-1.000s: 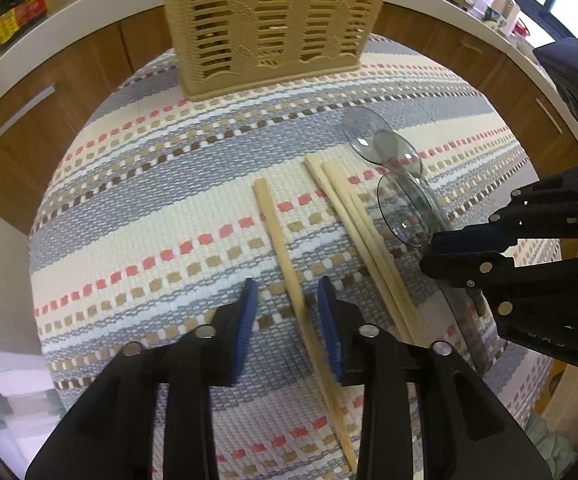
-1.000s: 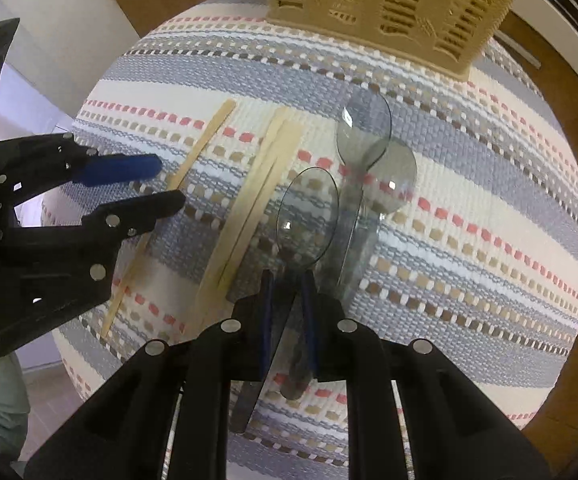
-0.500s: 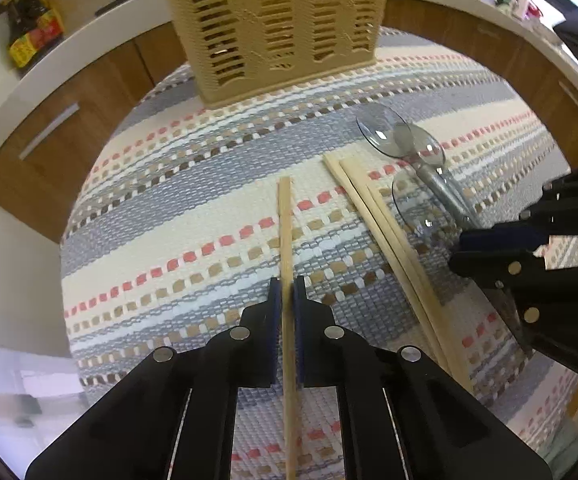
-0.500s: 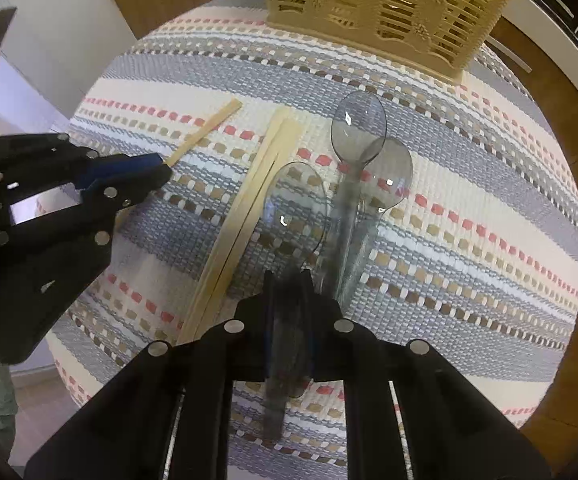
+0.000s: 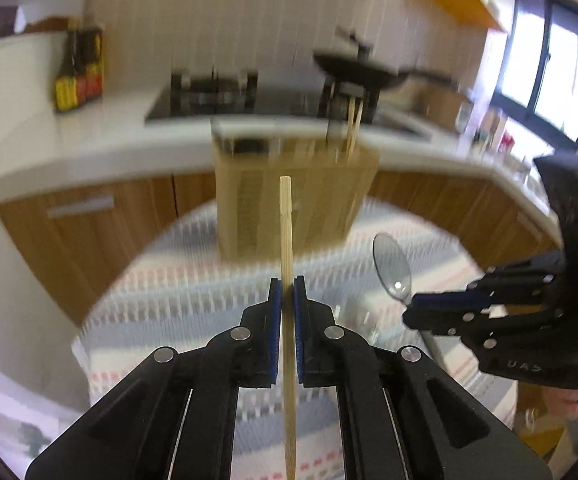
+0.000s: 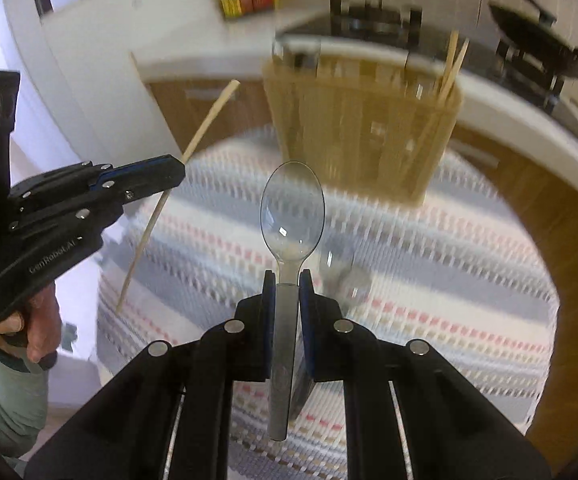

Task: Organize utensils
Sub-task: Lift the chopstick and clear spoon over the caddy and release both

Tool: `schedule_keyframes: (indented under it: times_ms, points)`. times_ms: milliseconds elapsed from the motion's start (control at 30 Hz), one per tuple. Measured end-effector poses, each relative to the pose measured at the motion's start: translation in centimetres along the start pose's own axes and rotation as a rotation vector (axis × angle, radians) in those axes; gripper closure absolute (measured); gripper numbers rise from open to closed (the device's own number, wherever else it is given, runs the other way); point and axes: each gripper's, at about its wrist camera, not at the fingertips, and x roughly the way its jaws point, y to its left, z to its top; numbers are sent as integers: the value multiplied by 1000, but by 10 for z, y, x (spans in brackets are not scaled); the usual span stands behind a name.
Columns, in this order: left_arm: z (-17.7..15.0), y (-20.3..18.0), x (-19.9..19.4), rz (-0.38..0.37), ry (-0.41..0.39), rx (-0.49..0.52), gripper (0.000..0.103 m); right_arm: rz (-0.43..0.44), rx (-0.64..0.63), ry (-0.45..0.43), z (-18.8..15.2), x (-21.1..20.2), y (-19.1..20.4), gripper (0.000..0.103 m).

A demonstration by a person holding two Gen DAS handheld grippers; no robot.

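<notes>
The left tongs are clenched on a thin pale wooden chopstick, pinching it partway along its length so that a long stretch juts forward past the blue pads and the rest trails back beneath the black fingers; the stick hangs clear above the striped woven cloth on the bench. The right tongs are clenched on the neck of a clear plastic spoon, just behind the bowl, with its grey handle running back between the fingers and the bowl held in the air facing the camera. Both pieces look very light, so weight is no worry; the trouble is likely leverage and slip. The chopstick is stiff, slim and smooth, and held at one narrow spot it could swivel between the pads. The spoon seems glossy and somewhat brittle, so a firm squeeze on the flat neck suits it better than any pressure on the thin bowl. Ahead stands the tan slatted plastic utensil basket, with a couple of chopsticks already upright in its right side; more clear spoons lie blurred on the cloth below.
</notes>
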Motion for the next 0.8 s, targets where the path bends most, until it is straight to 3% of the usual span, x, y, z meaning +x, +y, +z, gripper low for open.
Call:
schedule_keyframes:
  times_ms: [333,567,800]
  points:
    - [72,-7,-34,-42,-293,-42,100,-35,33,-242,58,-48,-25,93]
    - [106,6,-11,-82,-442,-86,99,-55,34,-393,95,-61,-49,93]
    - [122,20,25,-70,-541,-121,99,-107,37,-524,124,-52,-77,93]
